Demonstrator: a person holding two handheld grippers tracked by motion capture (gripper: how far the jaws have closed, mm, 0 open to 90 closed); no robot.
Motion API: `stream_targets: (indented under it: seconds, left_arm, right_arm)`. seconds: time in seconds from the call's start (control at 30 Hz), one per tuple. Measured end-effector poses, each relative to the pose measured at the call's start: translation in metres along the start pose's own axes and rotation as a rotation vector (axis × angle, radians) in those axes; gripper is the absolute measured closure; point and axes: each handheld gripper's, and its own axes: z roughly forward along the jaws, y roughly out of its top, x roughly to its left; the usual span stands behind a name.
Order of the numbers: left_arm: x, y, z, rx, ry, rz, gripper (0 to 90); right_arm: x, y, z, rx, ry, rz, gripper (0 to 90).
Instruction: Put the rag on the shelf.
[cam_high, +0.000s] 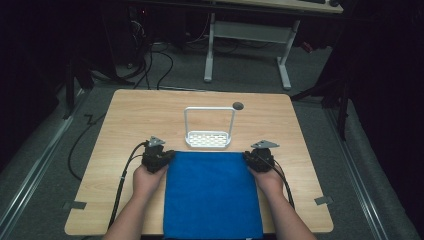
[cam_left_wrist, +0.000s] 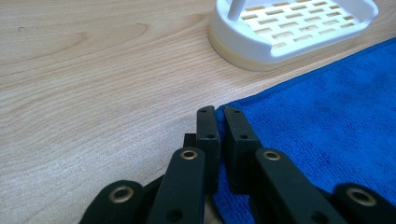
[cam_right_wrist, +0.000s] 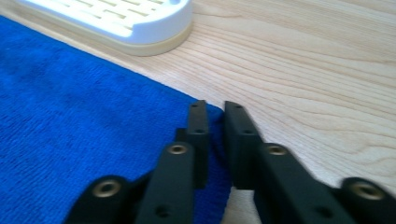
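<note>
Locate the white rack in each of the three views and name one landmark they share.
High view: the white rack stands mid-table, just beyond the blue towel's far edge.
Left gripper view: its slotted base sits top right.
Right gripper view: the base sits top left.
Shared landmark: the towel's far edge, running just in front of the rack.

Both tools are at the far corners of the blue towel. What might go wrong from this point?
1. The left tool and right tool each pinch only the very corner of the blue towel; a corner may slip out on lifting.
2. The white rack stands just beyond the towel's far edge; a forward pull could knock it.
3. The towel's near end overhangs the table edge, so it could drag or slide.
</note>
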Motion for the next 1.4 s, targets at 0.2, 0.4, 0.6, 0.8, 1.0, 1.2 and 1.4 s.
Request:
stream_targets:
  seconds: [0.2, 0.4, 0.6, 0.8, 1.0, 1.2, 1.4]
  left_arm:
    - [-0.002, 0.000, 0.000, 0.002, 0.003, 0.008, 87.1]
    - [-0.006, 0.000, -0.009, -0.065, -0.011, 0.046, 87.2]
    - [-0.014, 0.001, -0.029, -0.152, 0.001, 0.048, 87.3]
    - [-0.021, 0.001, -0.042, -0.183, -0.002, 0.053, 87.3]
    - [-0.026, 0.005, -0.055, -0.236, -0.009, 0.058, 87.4]
    - [-0.034, 0.012, -0.071, -0.290, -0.006, 0.085, 87.4]
    - [-0.042, 0.019, -0.088, -0.368, -0.002, 0.109, 87.4]
  right_arm:
    - [0.004, 0.000, 0.000, 0.001, -0.001, -0.042, 89.2]
    - [0.011, -0.002, -0.015, -0.117, 0.026, -0.035, 89.1]
    - [0.016, -0.006, -0.034, -0.182, 0.047, -0.063, 89.1]
    - [0.014, -0.002, -0.048, -0.236, 0.058, -0.051, 89.0]
    - [0.017, 0.004, -0.065, -0.301, 0.065, -0.061, 89.0]
    - [0.021, 0.008, -0.080, -0.347, 0.062, -0.070, 89.1]
    - [0.026, 0.012, -0.093, -0.395, 0.063, -0.083, 89.1]
